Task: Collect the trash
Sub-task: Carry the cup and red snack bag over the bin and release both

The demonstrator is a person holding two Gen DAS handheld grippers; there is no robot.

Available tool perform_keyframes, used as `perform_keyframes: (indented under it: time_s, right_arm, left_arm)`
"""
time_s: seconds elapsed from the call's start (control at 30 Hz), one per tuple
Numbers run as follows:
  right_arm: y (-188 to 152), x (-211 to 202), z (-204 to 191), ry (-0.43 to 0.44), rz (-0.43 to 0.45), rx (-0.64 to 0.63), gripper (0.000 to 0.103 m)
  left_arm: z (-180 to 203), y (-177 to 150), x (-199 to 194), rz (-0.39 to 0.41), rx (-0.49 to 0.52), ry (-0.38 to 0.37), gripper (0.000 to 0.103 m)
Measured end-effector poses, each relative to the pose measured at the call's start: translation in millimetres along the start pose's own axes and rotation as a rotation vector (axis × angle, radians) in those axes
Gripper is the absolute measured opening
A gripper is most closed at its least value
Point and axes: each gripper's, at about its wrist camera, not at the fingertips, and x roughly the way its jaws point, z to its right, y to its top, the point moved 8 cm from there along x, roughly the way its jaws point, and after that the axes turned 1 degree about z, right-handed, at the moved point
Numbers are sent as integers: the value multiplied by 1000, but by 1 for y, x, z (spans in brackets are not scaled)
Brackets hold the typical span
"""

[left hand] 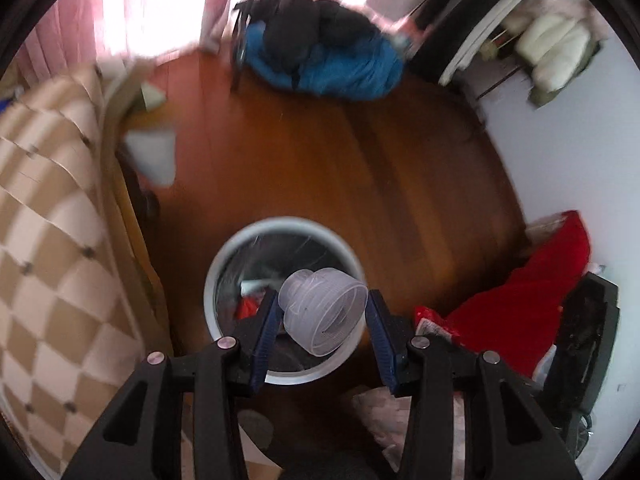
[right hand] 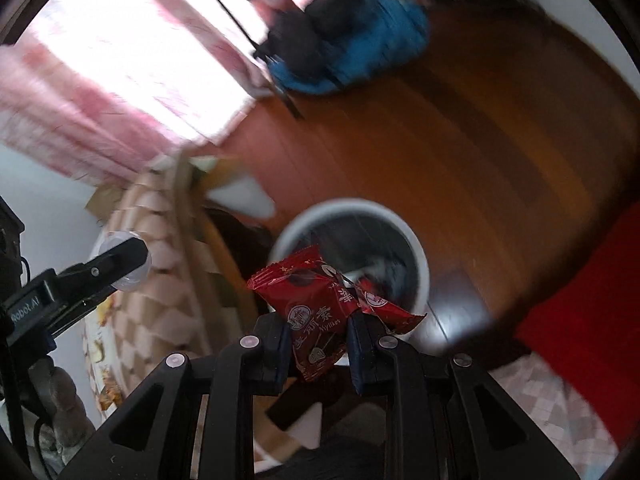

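We are holding a clear cup (left hand: 323, 312) in the left tongs (left hand: 320, 320) and a red wrapper (right hand: 320, 312) in the right tongs (right hand: 318, 338) above the bin (left hand: 224, 248); next we are judging both should be released.

- Reddish-brown wooden floor (left hand: 360, 152); bare in the middle
- White round bin (left hand: 280, 228) stands on it; red cloth (left hand: 520, 304) and blue-black bundle (left hand: 332, 68) lie at the edges

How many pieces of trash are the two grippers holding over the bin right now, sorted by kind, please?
Clear plastic cup, in the left gripper: 1
Red snack wrapper, in the right gripper: 1
Total held: 2
Both hang above the white trash bin, which already has trash inside.
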Motion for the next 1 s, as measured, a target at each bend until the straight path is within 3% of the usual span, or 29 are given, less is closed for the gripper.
perform_keyframes:
  time_s: [0.13, 0.27, 0.3, 0.37, 0.4, 0.5, 0.53, 0.57, 0.63, 0.7, 0.8, 0.9, 1.0]
  right_arm:
    - [-1, 42, 29, -15, -60, 32, 24]
    - [7, 78, 36, -30, -109, 19, 24]
    - [10, 85, 36, -39, -116, 14, 25]
    - [16, 98, 33, -48, -135, -6, 26]
    - [19, 104, 33, -61, -141, -12, 26]
    - [30, 115, 35, -76, -144, -14, 38]
    - [32, 116, 36, -86, -142, -12, 50]
    - [34, 116, 38, -83, -139, -4, 58]
    - [36, 115, 41, -82, -134, 13, 86]
    - [35, 111, 43, -96, -127, 14, 88]
    - [30, 108, 45, -155, -119, -5, 103]
    - [20, 103, 48, -256, -114, -59, 103]
    - [10, 99, 48, -300, -120, -81, 103]
  left_arm:
    - [-9, -8, 45, -101, -23, 20, 40]
    - [-23, -20, 69, -144, -41, 74, 43]
    - [-28, -23, 72, -148, -41, 88, 46]
    - [-37, -30, 73, -145, -51, 114, 75]
    - [-40, -30, 73, -139, -57, 125, 79]
    - [-53, -32, 69, -132, -74, 157, 93]
    - [-56, -33, 67, -128, -73, 178, 102]
    - [-59, -33, 67, -122, -69, 197, 103]
    - [-63, -32, 61, -100, -49, 239, 103]
    - [-64, -29, 59, -82, -34, 261, 103]
    - [-66, -26, 53, -39, -12, 303, 103]
    - [-65, -25, 49, -17, 16, 335, 103]
    - [-64, -25, 46, -10, 23, 336, 103]
